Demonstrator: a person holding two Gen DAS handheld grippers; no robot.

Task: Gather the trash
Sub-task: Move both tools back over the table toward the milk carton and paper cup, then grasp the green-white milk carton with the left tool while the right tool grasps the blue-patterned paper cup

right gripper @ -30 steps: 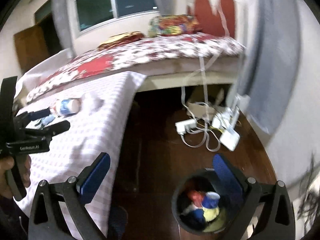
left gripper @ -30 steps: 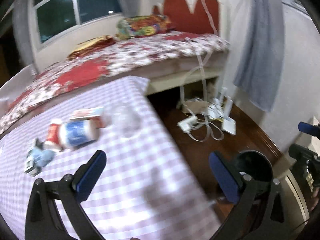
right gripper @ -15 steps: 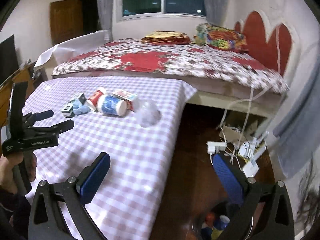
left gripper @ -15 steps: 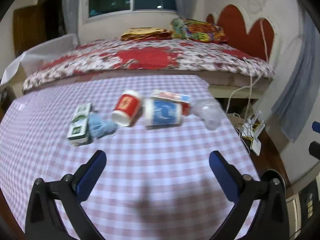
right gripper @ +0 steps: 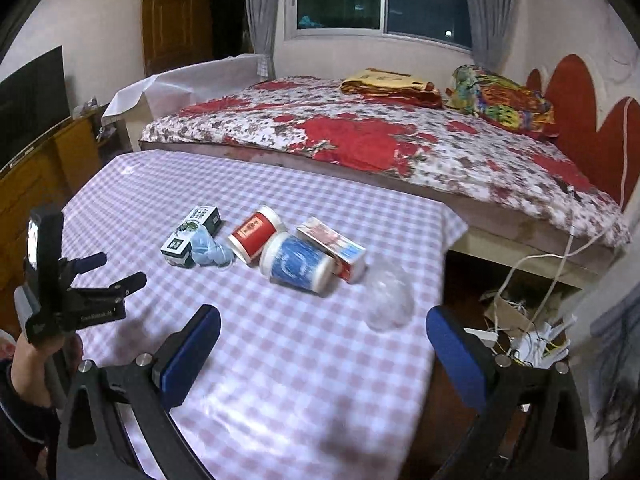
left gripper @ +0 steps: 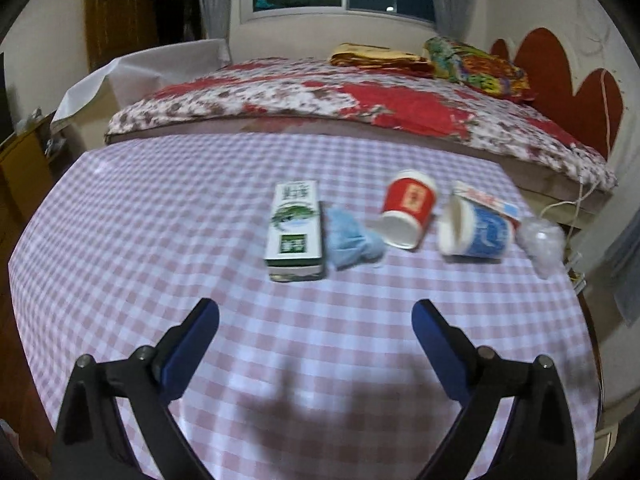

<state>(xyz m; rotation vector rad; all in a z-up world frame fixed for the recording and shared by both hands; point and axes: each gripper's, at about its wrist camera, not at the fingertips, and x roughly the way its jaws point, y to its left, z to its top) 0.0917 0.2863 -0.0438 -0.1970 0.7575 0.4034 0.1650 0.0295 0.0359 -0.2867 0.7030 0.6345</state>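
Observation:
Trash lies in a row on the checked tablecloth (left gripper: 160, 208): a green-and-white box (left gripper: 295, 229) (right gripper: 192, 235), a crumpled blue cloth (left gripper: 352, 240) (right gripper: 210, 251), a red paper cup (left gripper: 408, 213) (right gripper: 256, 236) on its side, a blue paper cup (left gripper: 478, 234) (right gripper: 298, 266) on its side, a red-and-white carton (left gripper: 488, 202) (right gripper: 334, 248) and a clear plastic cup (left gripper: 542, 242) (right gripper: 386, 300) near the right table edge. My left gripper (left gripper: 316, 330) is open and empty, short of the box; it also shows in the right wrist view (right gripper: 110, 270). My right gripper (right gripper: 324, 344) is open and empty, short of the cups.
A bed (right gripper: 400, 140) with a red floral cover stands behind the table. Cables and a power strip (right gripper: 524, 332) lie on the dark wooden floor at the right. A wooden cabinet (right gripper: 36, 176) with a screen is at the left.
Both grippers have swung left, from the floor and the black bin to the table. The trash row now lies centred ahead of them. Both stay open.

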